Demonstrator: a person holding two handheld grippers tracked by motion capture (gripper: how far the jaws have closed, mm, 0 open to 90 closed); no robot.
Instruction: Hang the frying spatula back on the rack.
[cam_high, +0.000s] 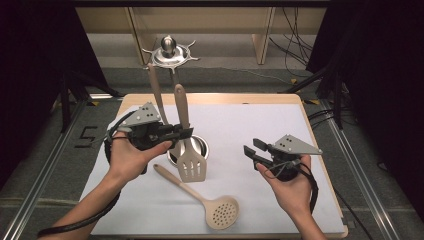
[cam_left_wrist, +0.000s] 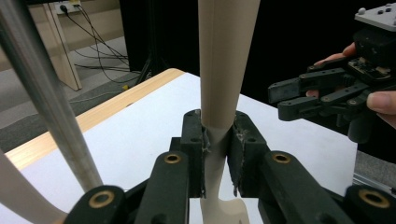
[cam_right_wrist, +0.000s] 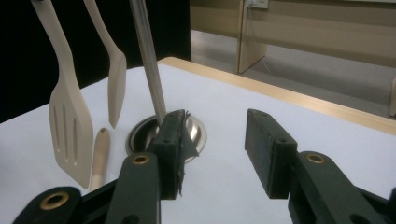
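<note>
My left gripper (cam_high: 186, 132) (cam_left_wrist: 218, 149) is shut on the handle of a beige slotted spatula (cam_high: 191, 165) (cam_right_wrist: 70, 130). It holds the spatula upright with the blade hanging just in front of a steel cup (cam_high: 200, 146) (cam_right_wrist: 198, 133). A thin steel handle (cam_right_wrist: 147, 60) (cam_left_wrist: 46, 107) rises out of that cup. A second beige utensil (cam_high: 156, 90) (cam_right_wrist: 114, 70) stands tilted beside it, and my left gripper hides its lower end in the high view. To the right, my right gripper (cam_high: 252, 152) (cam_right_wrist: 217, 149) (cam_left_wrist: 280, 100) is open with nothing between its pads, pointing at the cup.
A beige perforated skimmer (cam_high: 222, 212) lies flat near the front edge, its handle end (cam_right_wrist: 99, 154) reaching toward the cup. A white sheet (cam_high: 260, 120) covers the wooden table (cam_high: 210, 97). Cables and furniture legs are on the floor beyond.
</note>
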